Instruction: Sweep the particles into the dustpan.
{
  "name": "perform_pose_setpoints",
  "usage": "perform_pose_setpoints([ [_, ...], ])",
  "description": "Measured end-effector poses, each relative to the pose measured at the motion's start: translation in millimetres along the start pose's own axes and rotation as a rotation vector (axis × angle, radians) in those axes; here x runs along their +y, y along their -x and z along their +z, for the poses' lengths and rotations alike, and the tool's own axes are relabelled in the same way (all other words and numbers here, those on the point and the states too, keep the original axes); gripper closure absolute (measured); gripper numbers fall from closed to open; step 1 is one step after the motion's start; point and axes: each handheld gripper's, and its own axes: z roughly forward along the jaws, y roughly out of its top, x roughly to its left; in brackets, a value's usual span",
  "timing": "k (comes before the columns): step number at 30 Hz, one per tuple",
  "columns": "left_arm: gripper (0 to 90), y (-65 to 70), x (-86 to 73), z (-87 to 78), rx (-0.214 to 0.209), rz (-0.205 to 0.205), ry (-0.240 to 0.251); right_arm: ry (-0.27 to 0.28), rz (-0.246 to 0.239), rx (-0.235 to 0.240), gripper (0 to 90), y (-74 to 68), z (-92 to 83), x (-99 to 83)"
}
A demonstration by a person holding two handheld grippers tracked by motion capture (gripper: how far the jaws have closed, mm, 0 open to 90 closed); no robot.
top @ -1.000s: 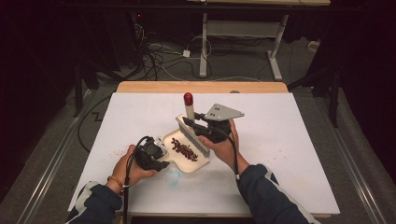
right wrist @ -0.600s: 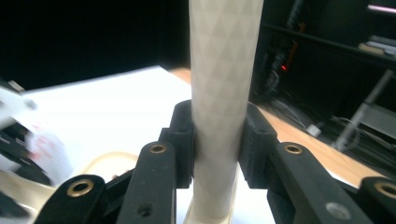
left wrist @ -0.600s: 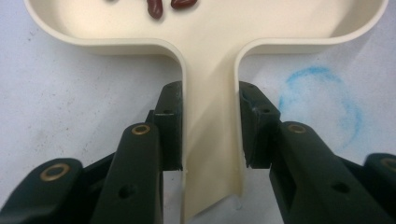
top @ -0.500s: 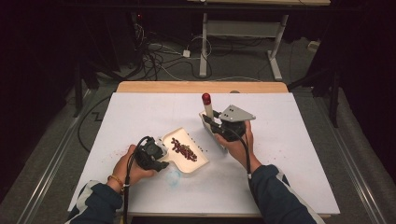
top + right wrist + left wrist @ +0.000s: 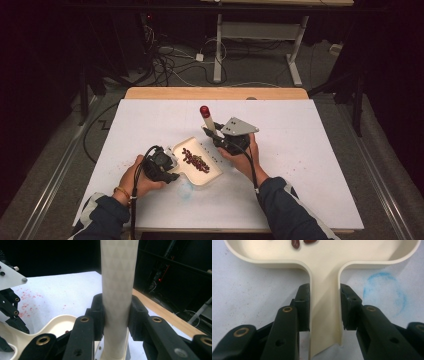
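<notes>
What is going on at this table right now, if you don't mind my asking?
A person is working with a hand-held gripper in each hand. The left hand-held gripper is clamped on the handle of a cream scoop tray lying on the white table, with dark red beans in it. The right hand-held gripper grips a white tube with a red cap, holding it roughly upright just beyond the tray.

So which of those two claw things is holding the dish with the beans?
The left gripper: its jaws clamp the handle of the cream dish of red beans. The right gripper grips a white red-capped tube instead.
</notes>
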Motion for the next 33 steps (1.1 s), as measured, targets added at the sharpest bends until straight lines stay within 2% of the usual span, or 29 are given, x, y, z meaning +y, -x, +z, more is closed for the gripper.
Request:
perform_pose_setpoints([
  [6,63.4,-0.3,-0.5,-0.1,-0.002,-0.001,0.001,0.018,0.008,0.039,70.8,-10.3,9.5,4.5],
  [8,63.4,-0.5,-0.5,0.0,-0.002,0.001,0.000,0.025,0.009,0.081,70.8,-14.7,11.4,6.7],
  [10,63.4,-0.4,-0.2,0.0,0.001,0.004,-0.001,0.029,0.004,0.090,70.8,-16.2,11.1,8.0],
  [12,63.4,-0.4,-0.2,-0.1,-0.001,0.004,-0.003,0.046,0.027,0.119,70.8,-19.0,9.4,11.1],
  [13,63.4,-0.2,-0.2,0.1,-0.001,0.003,-0.002,0.057,0.018,0.136,70.8,-22.8,7.3,16.6],
  [18,63.4,-0.3,-0.5,0.1,-0.002,0.000,0.000,0.084,0.008,0.146,70.8,-26.6,1.0,26.6],
  [22,63.4,-0.3,-0.9,0.1,-0.001,0.000,0.002,0.103,0.000,0.116,70.8,-20.9,-8.0,32.9],
  [26,63.4,-0.6,-1.3,0.0,-0.004,-0.003,0.003,0.088,-0.004,0.067,70.8,-8.0,-13.6,31.8],
  [27,63.4,-0.9,-1.3,0.0,-0.006,-0.004,0.002,0.070,0.000,0.046,70.8,-1.7,-13.3,27.8],
  [28,63.4,-1.2,-1.3,-0.1,-0.006,-0.005,0.002,0.070,0.000,0.046,70.8,-1.7,-13.3,27.8],
  [29,63.4,-1.3,-1.5,-0.1,-0.007,-0.005,0.002,0.051,-0.005,0.014,70.8,3.6,-10.8,21.9],
  [33,63.4,-2.0,-2.2,-0.6,-0.010,-0.006,0.001,0.027,-0.001,-0.006,70.8,10.3,-5.4,9.3],
])
